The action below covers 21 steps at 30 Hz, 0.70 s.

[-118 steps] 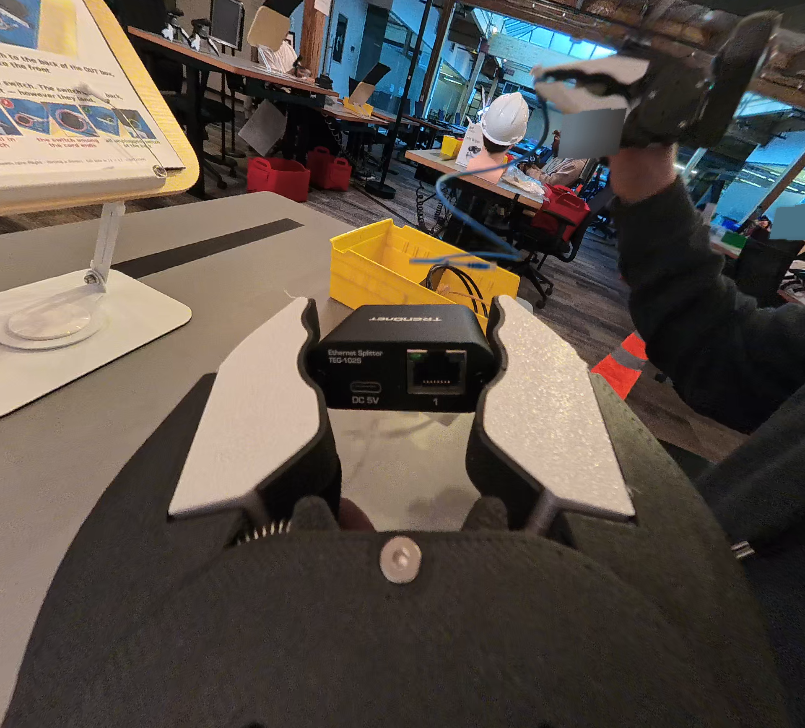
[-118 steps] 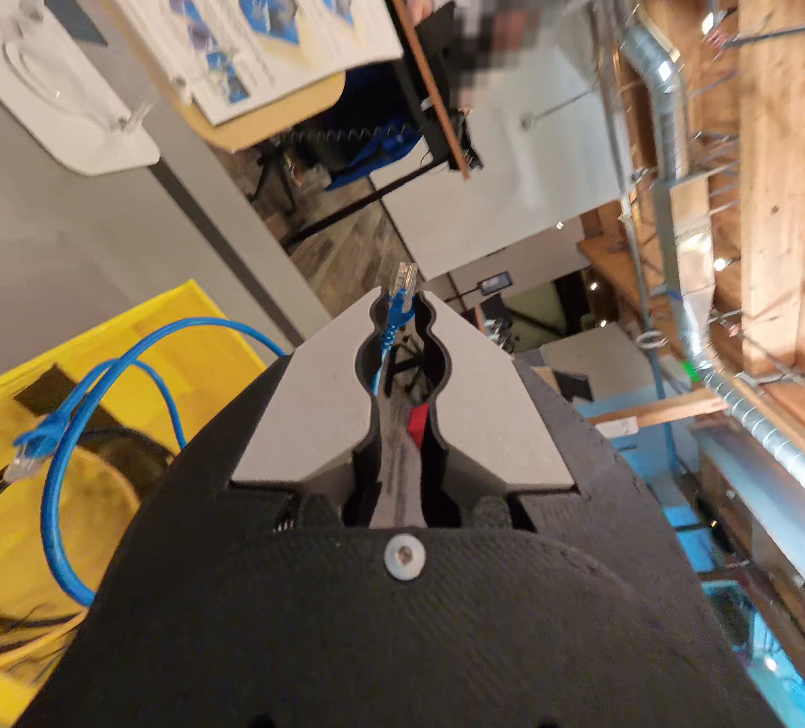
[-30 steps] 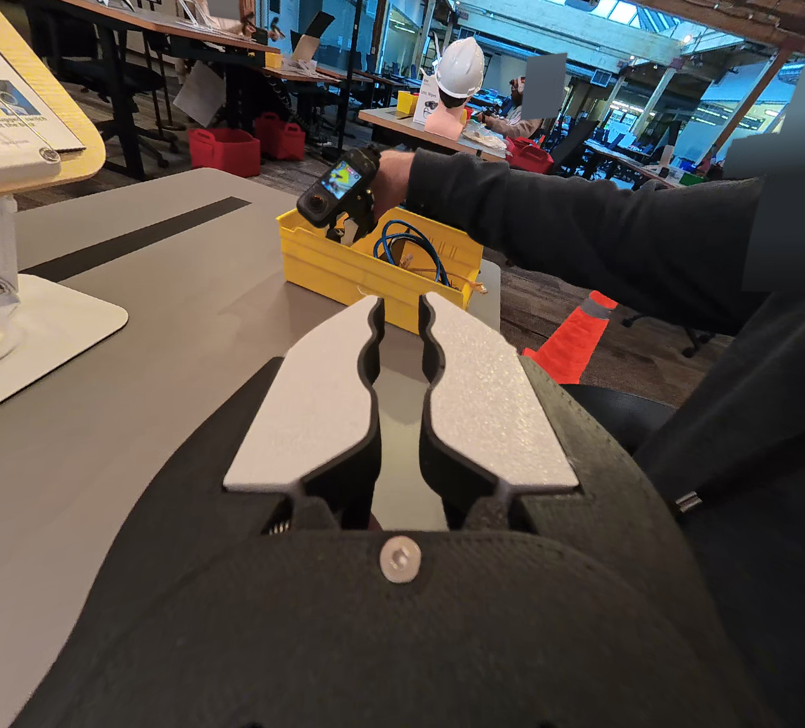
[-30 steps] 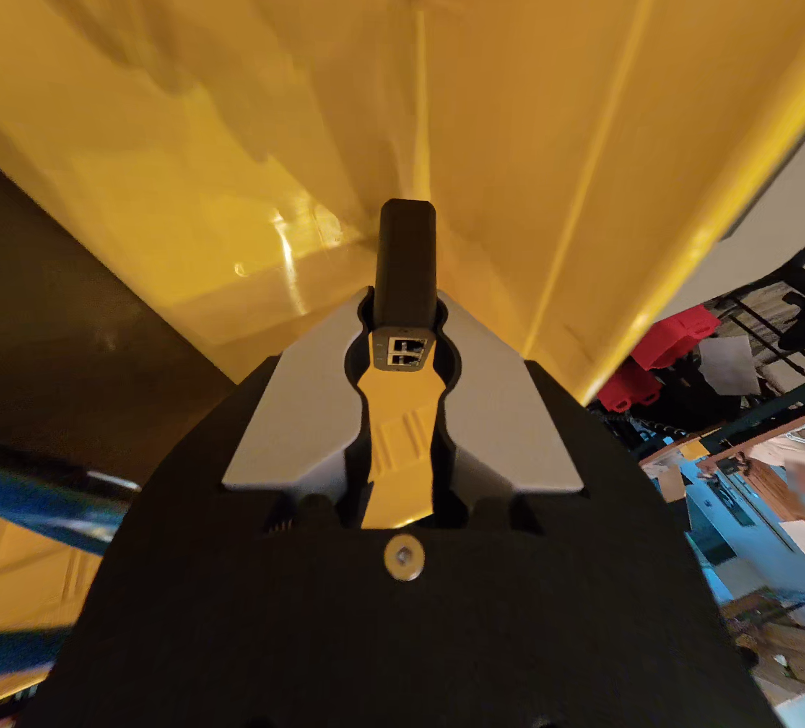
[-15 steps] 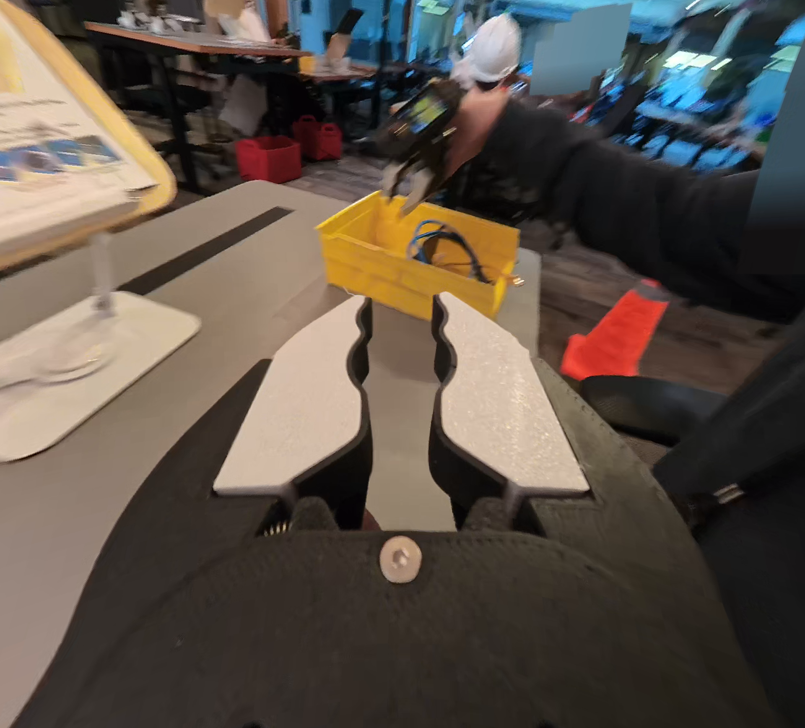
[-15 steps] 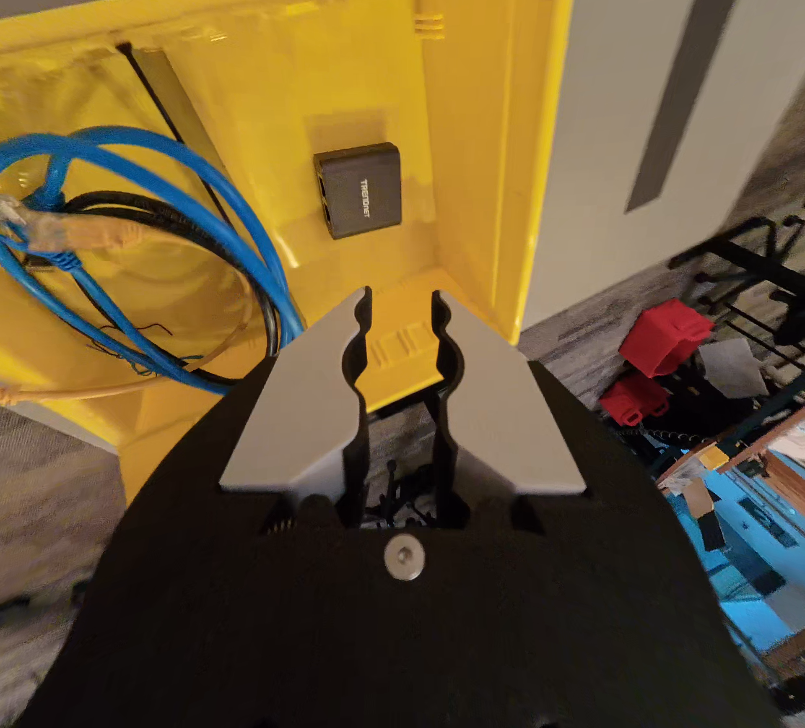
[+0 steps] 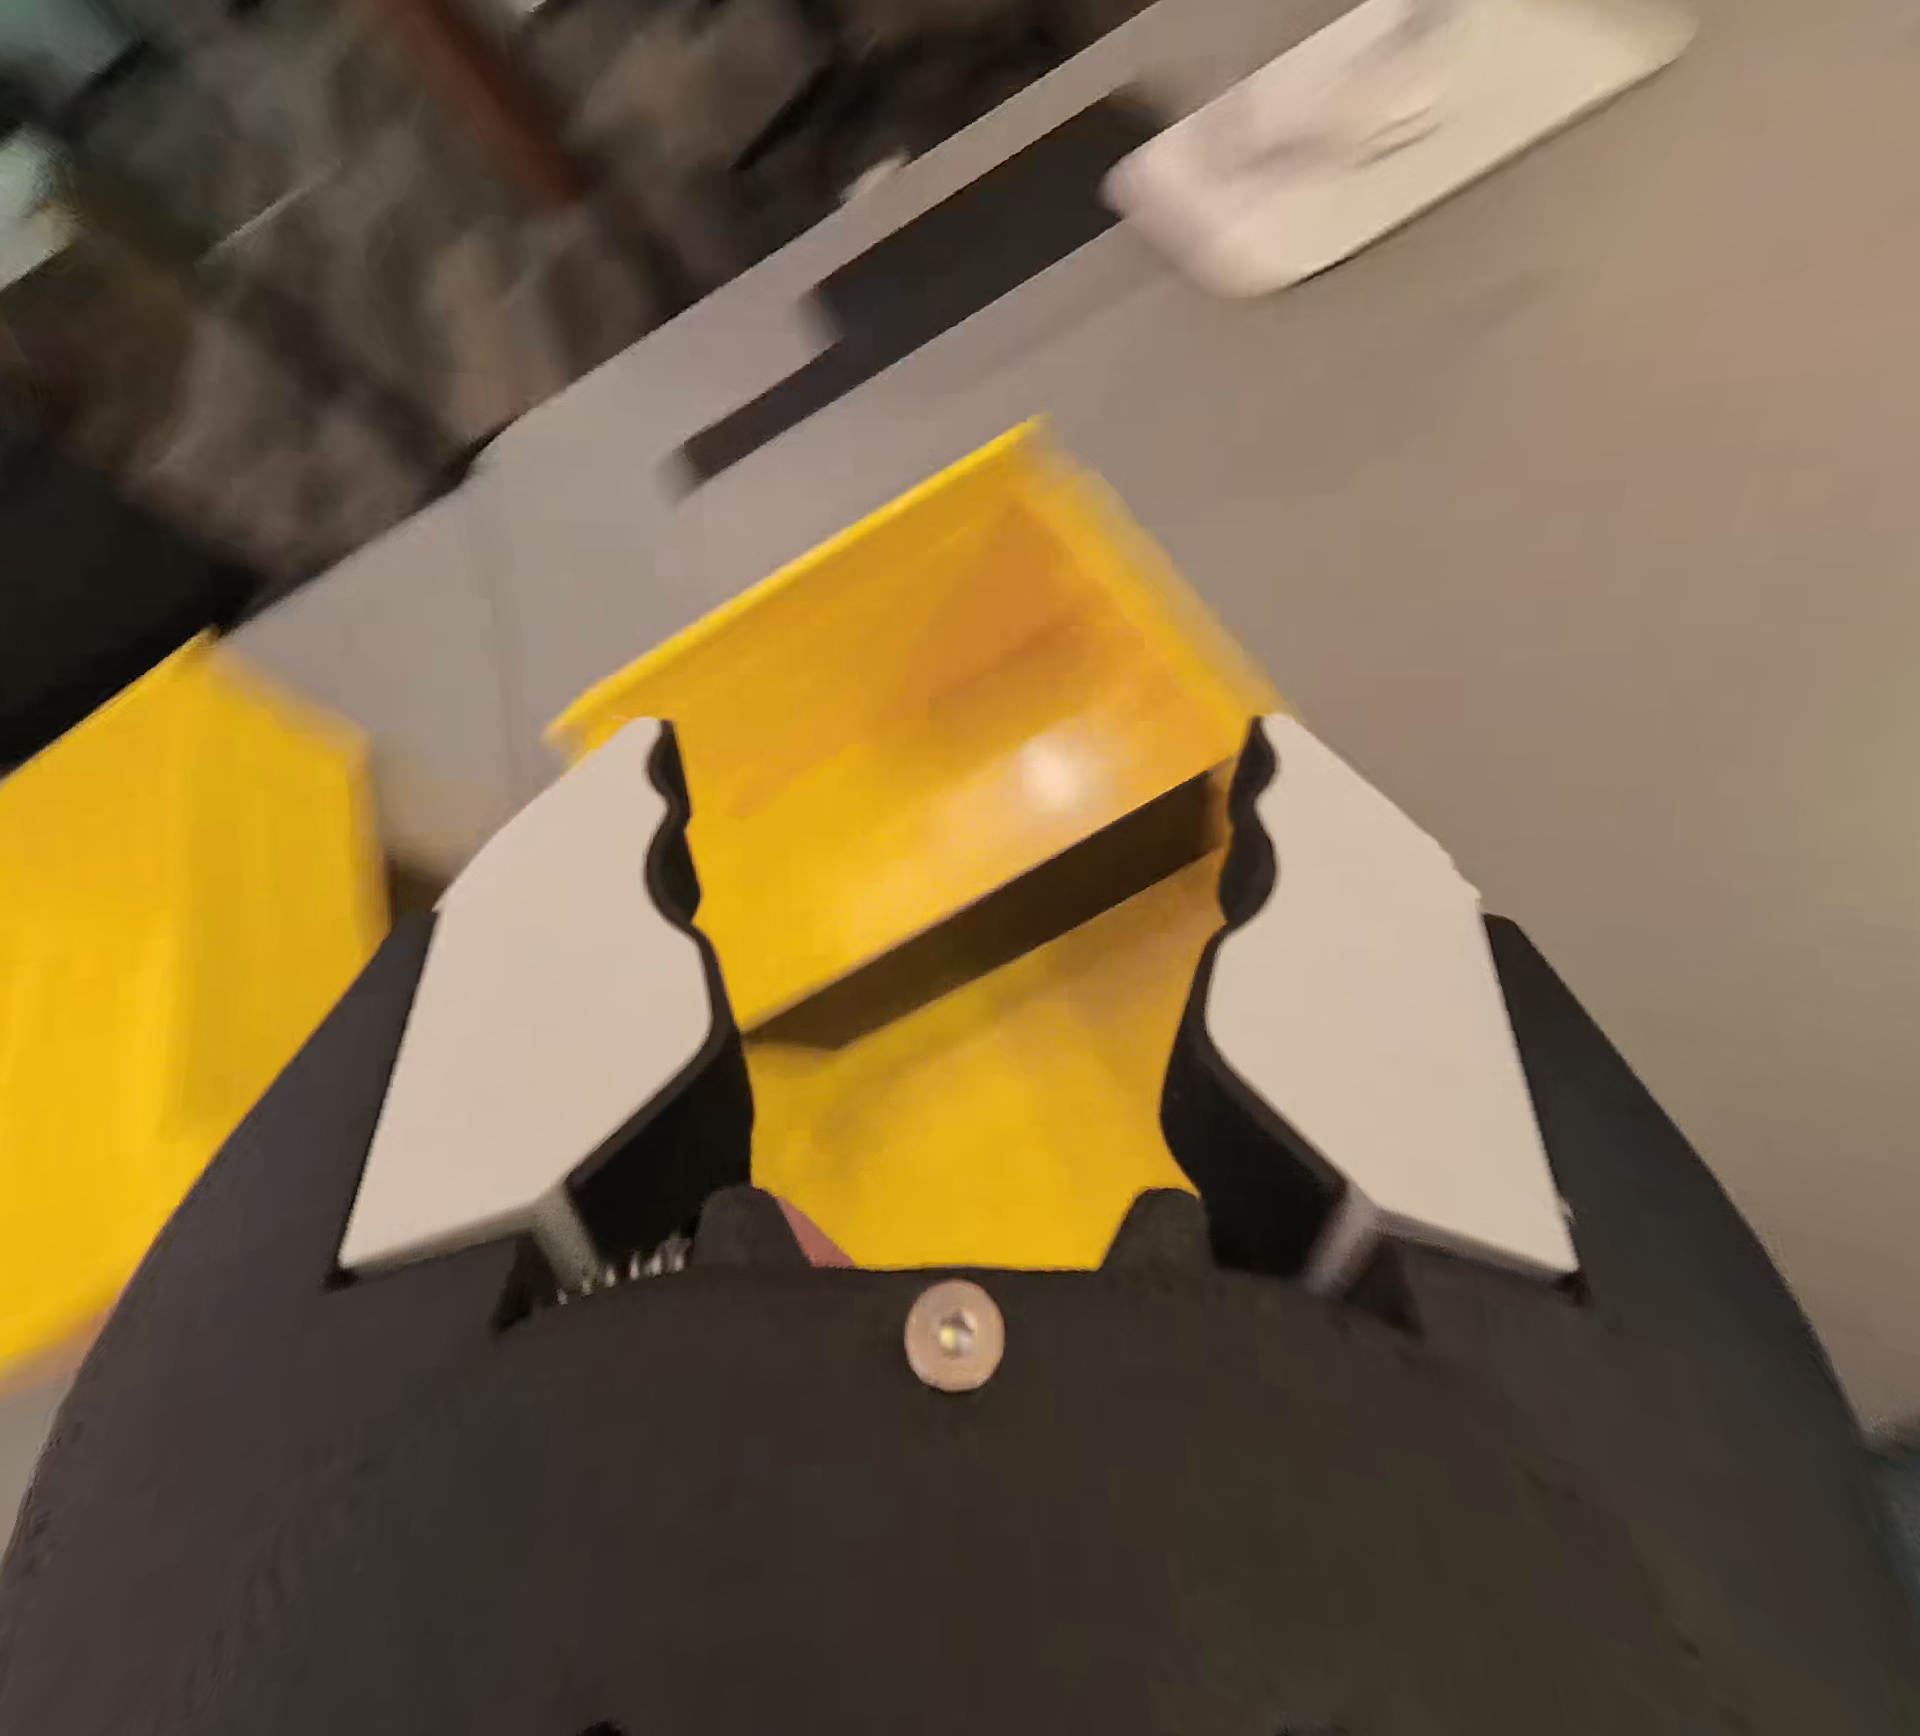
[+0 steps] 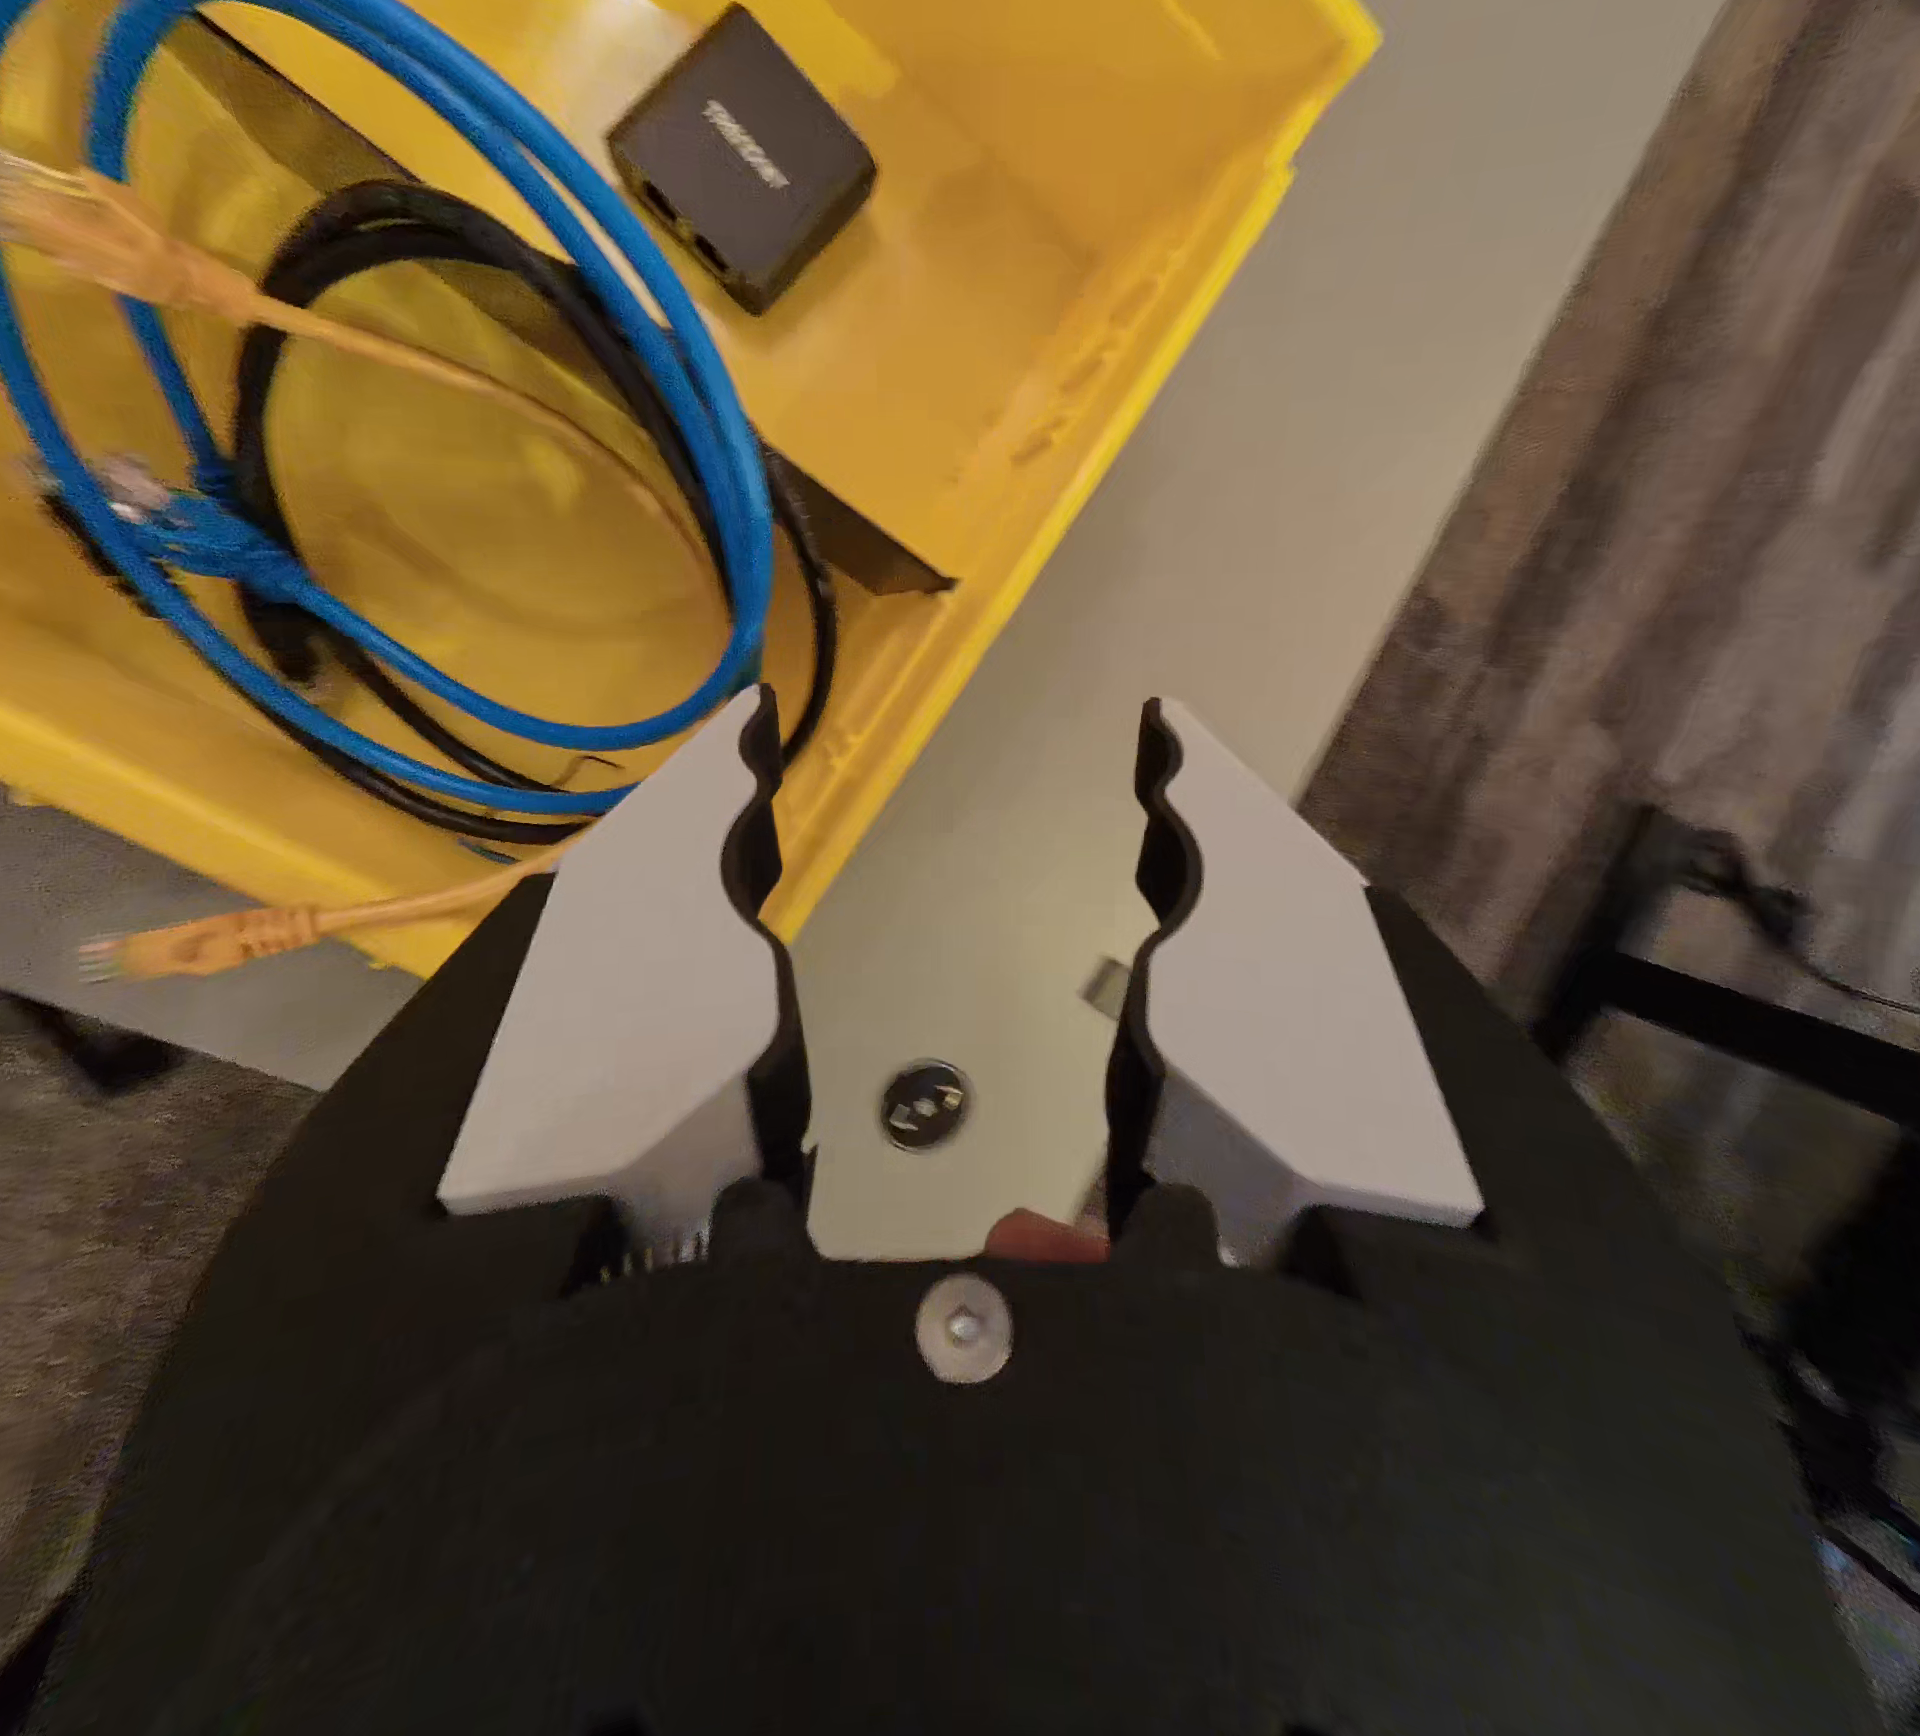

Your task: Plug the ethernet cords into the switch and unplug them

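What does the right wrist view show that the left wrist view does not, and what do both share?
Only the right wrist view shows the black switch, unplugged, in one compartment of the yellow bin, with the blue cord, black cord and orange cord coiled beyond a divider. Only the left wrist view, blurred, shows a white stand base on the grey table. Both show the yellow bin and open, empty jaws.

We see one piece of writing only: a short white printed mark on the black top of the switch [image 8: 743, 157], in the upper middle of the right wrist view, inside the yellow bin [image 8: 1226, 252]. It is smeared by motion. In the left wrist view, heavily blurred, we find no text, number or sign.
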{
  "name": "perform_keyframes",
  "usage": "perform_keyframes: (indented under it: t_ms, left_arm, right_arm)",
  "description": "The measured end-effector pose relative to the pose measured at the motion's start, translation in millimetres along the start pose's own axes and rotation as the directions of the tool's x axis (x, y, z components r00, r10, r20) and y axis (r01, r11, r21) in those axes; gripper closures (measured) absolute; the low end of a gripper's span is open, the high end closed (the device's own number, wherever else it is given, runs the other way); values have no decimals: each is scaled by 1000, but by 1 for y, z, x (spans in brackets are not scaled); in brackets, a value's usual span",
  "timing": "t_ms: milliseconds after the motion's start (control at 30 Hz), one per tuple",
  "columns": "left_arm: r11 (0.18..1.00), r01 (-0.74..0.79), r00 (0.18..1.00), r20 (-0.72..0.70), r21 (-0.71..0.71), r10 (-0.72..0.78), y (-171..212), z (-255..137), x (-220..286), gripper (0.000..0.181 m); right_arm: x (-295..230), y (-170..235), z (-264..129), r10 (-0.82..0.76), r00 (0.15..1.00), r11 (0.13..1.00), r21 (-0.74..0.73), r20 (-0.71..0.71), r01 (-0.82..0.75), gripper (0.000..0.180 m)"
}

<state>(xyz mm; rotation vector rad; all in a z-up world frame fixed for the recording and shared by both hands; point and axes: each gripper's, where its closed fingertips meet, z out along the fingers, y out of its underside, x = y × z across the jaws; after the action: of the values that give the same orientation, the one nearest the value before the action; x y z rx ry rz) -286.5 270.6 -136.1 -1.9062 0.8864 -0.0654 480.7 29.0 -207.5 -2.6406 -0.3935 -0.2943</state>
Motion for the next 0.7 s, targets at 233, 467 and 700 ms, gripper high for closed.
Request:
perform_keyframes:
  t_ms: [233, 467, 700]
  left_arm:
    - [948, 232, 967, 161, -219, -200, 119, 2, -70, 70]
    - [843, 220, 976, 100, -491, -196, 188, 16, -56, 129]
    - [873, 267, 958, 15, -408, -285, 188, 21, -56, 176]
  right_arm:
    - [-26, 18, 35, 133, 983, 990, 28, 127, -138, 118]
    - [-39, 7, 52, 203, 964, 974, 64, 173, -217, 134]
    - [-66, -14, 63, 204, 953, 967, 102, 225, -232, 136]
